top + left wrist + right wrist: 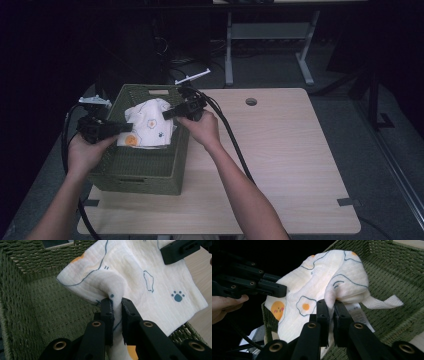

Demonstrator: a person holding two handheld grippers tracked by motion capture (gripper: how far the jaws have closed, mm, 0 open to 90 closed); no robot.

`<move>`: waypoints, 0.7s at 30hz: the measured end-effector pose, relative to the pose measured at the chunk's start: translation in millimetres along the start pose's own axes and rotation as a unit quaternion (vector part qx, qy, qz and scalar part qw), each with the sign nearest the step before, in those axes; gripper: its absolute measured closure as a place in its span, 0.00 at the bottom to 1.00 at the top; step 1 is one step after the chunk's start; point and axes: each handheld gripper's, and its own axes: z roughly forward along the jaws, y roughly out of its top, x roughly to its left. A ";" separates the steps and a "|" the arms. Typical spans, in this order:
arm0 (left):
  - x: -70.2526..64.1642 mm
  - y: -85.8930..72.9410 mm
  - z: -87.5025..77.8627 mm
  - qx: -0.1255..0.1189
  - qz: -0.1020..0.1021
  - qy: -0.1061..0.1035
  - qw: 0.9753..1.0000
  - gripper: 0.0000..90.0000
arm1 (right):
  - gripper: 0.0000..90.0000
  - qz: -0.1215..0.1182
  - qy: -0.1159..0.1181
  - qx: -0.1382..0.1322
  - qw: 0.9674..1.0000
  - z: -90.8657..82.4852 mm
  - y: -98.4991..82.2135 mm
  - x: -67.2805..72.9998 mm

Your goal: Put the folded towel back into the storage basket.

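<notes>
Left gripper (125,127) is clamped on a fold of the white printed cloth (149,122); the left gripper view shows both black jaws pressed against a pinched ridge of fabric (117,293), with the fabric running down between them. Right gripper (167,114) is likewise closed on the cloth: in the right gripper view its jaws pinch a bunched edge (332,298), beside a sewn-in label (357,312). The cloth is held up between the two grippers, over the open top of the green woven basket (145,170), its lower part hanging inside the basket and along the right-hand wall. Print noted: fried-egg motifs (305,306), an orange round face (277,307), a blue paw mark (178,296) and blue outline shapes. The basket stands on the left part of the light wooden table (290,165), a cut-out handle slot in its far wall (158,92). The left hand (87,152) grips its tool at the basket's left wall; the right hand (202,127) grips its tool at the basket's right rim. Black cables (235,145) trail from both tools across the table and off its edge. A round hole (251,101) sits near the table's far edge. Surroundings beyond the table are dark
</notes>
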 end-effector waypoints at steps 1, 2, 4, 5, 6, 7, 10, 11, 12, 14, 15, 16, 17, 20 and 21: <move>0.4 -0.5 0.2 -0.001 -0.002 0.000 1.000 0.91 | 0.94 0.000 0.000 0.001 1.000 1.1 -0.2 -0.1; 1.0 -0.9 0.1 0.001 -0.001 0.001 1.000 0.91 | 0.94 0.000 0.000 0.001 1.000 2.1 -0.2 -0.1; 1.9 -2.0 0.4 0.001 -0.002 0.002 1.000 0.91 | 0.94 0.002 0.001 0.001 1.000 4.0 -0.5 -0.4; 2.3 -2.6 0.7 0.002 -0.003 0.002 1.000 0.91 | 0.94 0.001 0.001 0.002 1.000 4.8 -0.6 -0.5; 3.0 -3.1 1.0 0.003 -0.002 0.002 1.000 0.91 | 0.94 0.001 0.001 0.002 1.000 5.7 -0.7 -0.7; 3.6 -3.7 1.1 0.003 -0.003 0.004 1.000 0.91 | 0.94 0.002 0.002 0.002 1.000 6.5 -0.8 -0.8; 4.9 -5.1 1.8 0.005 -0.005 0.004 1.000 0.91 | 0.94 0.000 0.003 0.004 1.000 8.8 -1.2 -0.6; 5.0 -5.3 2.0 0.005 -0.006 0.004 1.000 0.91 | 0.94 0.000 0.003 0.003 1.000 9.4 -1.3 -0.6; 5.2 -5.5 1.9 0.006 -0.005 0.006 1.000 0.91 | 0.94 0.000 0.003 0.003 1.000 9.9 -1.4 -0.4; 5.3 -5.9 2.1 0.007 -0.005 0.007 1.000 0.91 | 0.94 0.000 0.003 0.003 1.000 10.7 -1.8 -0.2; 5.5 -6.1 2.2 0.007 -0.005 0.007 1.000 0.91 | 0.94 0.001 0.003 0.003 1.000 11.1 -1.8 0.0; 5.9 -6.3 2.2 0.007 -0.005 0.007 1.000 0.91 | 0.94 0.001 0.004 0.003 1.000 11.6 -1.9 0.0; 6.3 -6.6 2.2 0.007 -0.005 0.007 1.000 0.91 | 0.94 0.002 0.004 0.003 1.000 12.0 -2.1 0.1; 7.4 -7.6 2.8 0.009 -0.007 0.008 1.000 0.91 | 0.94 0.000 0.004 0.004 1.000 13.9 -2.3 -0.7; 8.0 -8.0 3.2 0.010 -0.006 0.008 1.000 0.91 | 0.94 0.002 0.004 0.004 1.000 14.7 -2.5 -0.9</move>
